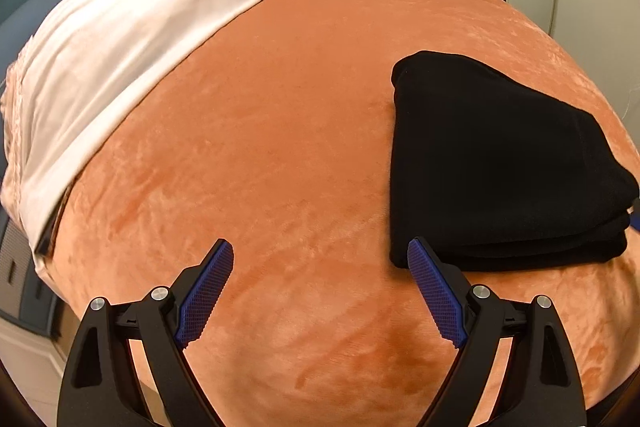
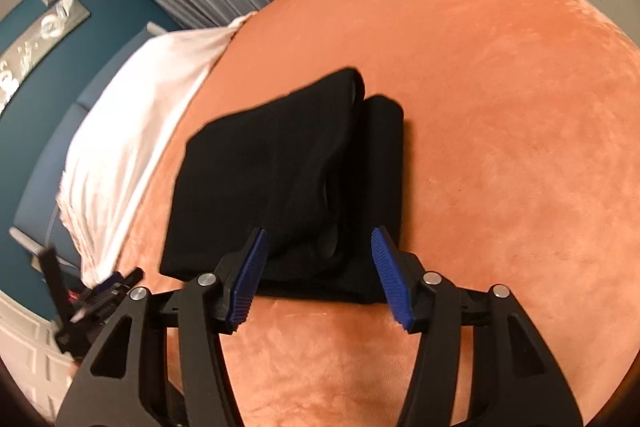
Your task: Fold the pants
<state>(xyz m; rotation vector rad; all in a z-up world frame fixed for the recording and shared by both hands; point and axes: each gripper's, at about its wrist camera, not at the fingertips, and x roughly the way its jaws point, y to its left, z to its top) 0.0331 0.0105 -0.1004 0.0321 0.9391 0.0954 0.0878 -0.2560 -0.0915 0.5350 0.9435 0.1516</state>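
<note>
While the folded black fabric pants [image 1: 500, 163] lie stacked in layers on the orange plush bed cover [image 1: 280, 107], bare cover lies open on all sides of them, with the white pillow [image 1: 120, 67] well apart at the far left edge. The left gripper [image 1: 320, 255] is angled down over empty cover just left of the pants, jaws wide apart and holding nothing. The right gripper [image 2: 316, 247] tilts down at the near edge of the stack, jaws apart with the pants' edge between them, pads not pressing; no readable writing shows.

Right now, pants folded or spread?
Folded. The pants lie as a compact black stack on the orange blanket, with layered edges along the near side; the top layer sits slightly off the layer beneath.
</note>
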